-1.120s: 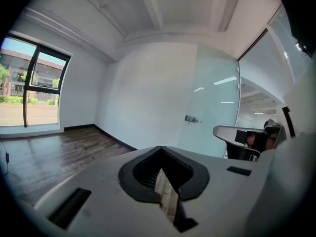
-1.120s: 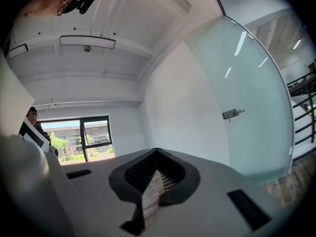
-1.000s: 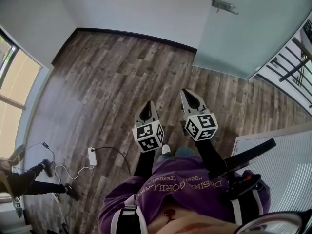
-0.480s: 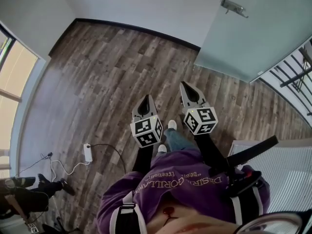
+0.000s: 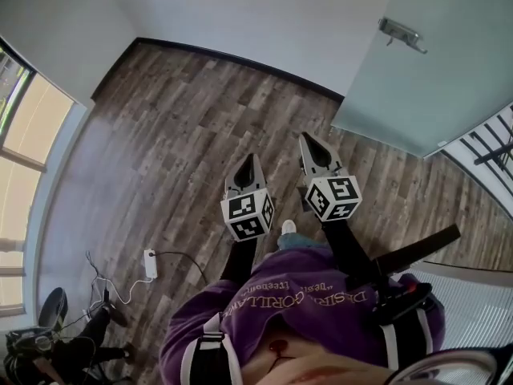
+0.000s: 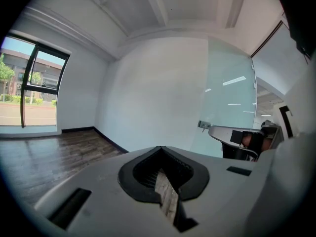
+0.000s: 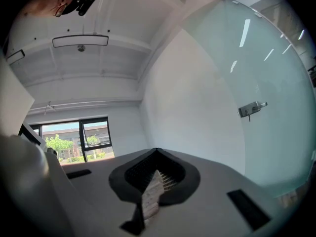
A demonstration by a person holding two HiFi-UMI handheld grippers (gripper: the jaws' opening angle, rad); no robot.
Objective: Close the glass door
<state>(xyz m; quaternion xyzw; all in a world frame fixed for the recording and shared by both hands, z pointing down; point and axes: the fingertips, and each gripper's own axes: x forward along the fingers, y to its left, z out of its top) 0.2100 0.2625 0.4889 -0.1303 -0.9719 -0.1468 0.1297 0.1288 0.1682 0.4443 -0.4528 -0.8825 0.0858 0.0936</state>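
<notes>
The frosted glass door (image 5: 433,70) stands open at the upper right of the head view, with a metal handle (image 5: 403,33) near its top. Both grippers are held out over the wood floor, well short of the door. My left gripper (image 5: 248,159) is shut and holds nothing. My right gripper (image 5: 308,139), beside it and nearer the door, is shut and empty too. In the left gripper view the door (image 6: 229,102) and its handle (image 6: 204,125) lie ahead to the right. In the right gripper view the door (image 7: 261,68) fills the right side, its handle (image 7: 252,108) at mid height.
A white wall with a dark baseboard (image 5: 240,58) runs across ahead. A large window (image 5: 32,127) is at the left. A power strip (image 5: 150,263) with cables and dark gear (image 5: 48,343) lie on the floor behind at the left. A railing (image 5: 493,147) shows past the door.
The person has walked forward. The wall and door look nearer and the door has slid right in the head view. The power strip has dropped back. Both grippers stayed shut.
</notes>
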